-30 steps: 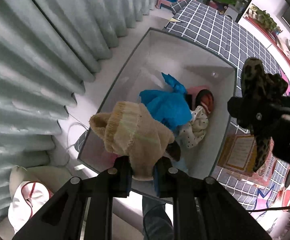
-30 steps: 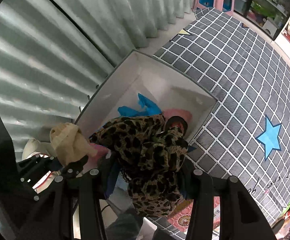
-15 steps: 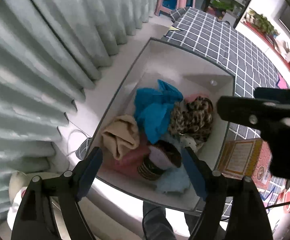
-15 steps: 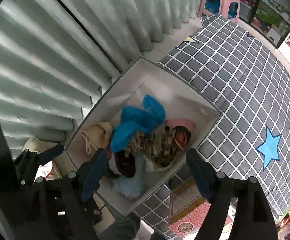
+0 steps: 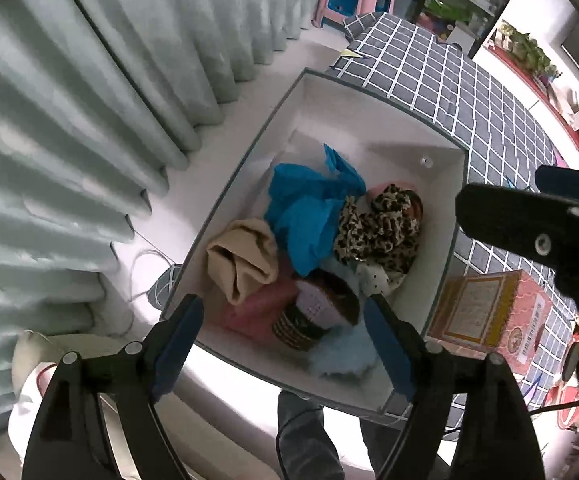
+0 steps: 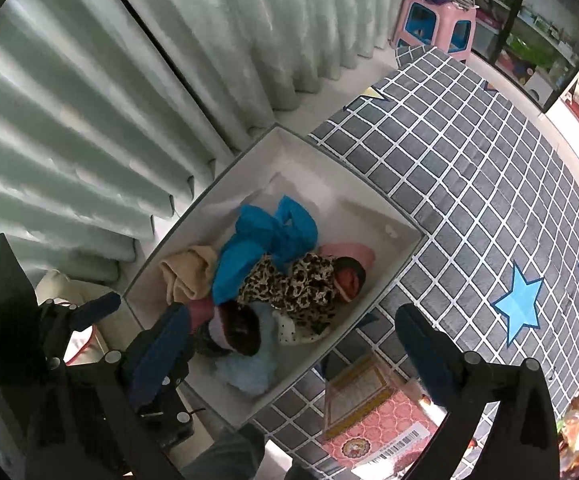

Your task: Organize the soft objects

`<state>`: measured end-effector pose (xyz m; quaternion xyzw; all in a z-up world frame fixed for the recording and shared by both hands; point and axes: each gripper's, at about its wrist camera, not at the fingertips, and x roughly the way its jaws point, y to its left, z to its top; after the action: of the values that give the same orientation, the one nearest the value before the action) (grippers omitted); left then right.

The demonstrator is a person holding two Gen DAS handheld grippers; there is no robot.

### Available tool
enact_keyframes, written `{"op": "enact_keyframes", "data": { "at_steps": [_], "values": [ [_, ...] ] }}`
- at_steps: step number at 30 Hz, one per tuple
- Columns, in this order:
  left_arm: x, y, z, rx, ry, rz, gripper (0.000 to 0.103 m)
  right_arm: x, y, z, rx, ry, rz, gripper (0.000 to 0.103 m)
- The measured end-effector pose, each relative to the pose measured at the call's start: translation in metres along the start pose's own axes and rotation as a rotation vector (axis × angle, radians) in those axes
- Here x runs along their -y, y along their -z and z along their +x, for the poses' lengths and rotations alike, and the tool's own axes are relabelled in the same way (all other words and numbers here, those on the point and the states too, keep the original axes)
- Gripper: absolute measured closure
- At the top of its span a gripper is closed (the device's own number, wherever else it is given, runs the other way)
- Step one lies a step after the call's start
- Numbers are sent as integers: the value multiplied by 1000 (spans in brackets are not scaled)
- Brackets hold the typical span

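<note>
**Both grippers empty above the box of soft items**

Left wrist view: left gripper point(image 5: 283, 338) hangs over the near end of the white box point(image 5: 445, 240), pointing steeply down. Jaws wide apart and opening a bit more, nothing between the pads. Inside the box: beige knit piece point(image 5: 241, 262) on the left, blue cloth point(image 5: 309, 212) in the middle, leopard-print cloth point(image 5: 377, 232) to its right, overlapping the blue. Nearer the camera a pink item point(image 5: 257, 312), a dark brown cap-like piece point(image 5: 321, 308), a white polka-dot piece point(image 5: 373, 280), pale blue fluffy item point(image 5: 341, 354). Right gripper's black body enters from the right edge, above the box's right wall. Printed red carton point(image 5: 489, 312) lies just beside the box on the grid-pattern mat point(image 5: 469, 92). Curtain point(image 5: 89, 120) on the left.

Right wrist view: right gripper point(image 6: 293, 344) also above the box point(image 6: 373, 208), jaws spread wide and opening, empty. Leopard-print cloth point(image 6: 297, 284) lies in the box on top of the pile, touching the blue cloth point(image 6: 265, 240) and a red-and-dark round item point(image 6: 349, 280). Beige knit piece point(image 6: 187, 272) sits at the left wall. Left gripper point(image 6: 89, 312) shows at the lower left, jaws apart. Blue star point(image 6: 519, 304) printed on the mat point(image 6: 469, 168).
</note>
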<state>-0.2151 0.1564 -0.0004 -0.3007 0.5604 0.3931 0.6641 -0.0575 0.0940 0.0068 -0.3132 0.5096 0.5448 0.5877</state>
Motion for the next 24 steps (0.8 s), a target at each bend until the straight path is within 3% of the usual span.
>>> {"op": "enact_keyframes", "data": {
  "at_steps": [8, 24],
  "values": [
    [0, 0, -10, 28, -10, 12, 10, -2, 0, -2, 2, 4, -3, 0],
    [-2, 0, -6, 13, 28, 13, 9, -4, 1, -3, -2, 12, 1, 0]
  ]
}}
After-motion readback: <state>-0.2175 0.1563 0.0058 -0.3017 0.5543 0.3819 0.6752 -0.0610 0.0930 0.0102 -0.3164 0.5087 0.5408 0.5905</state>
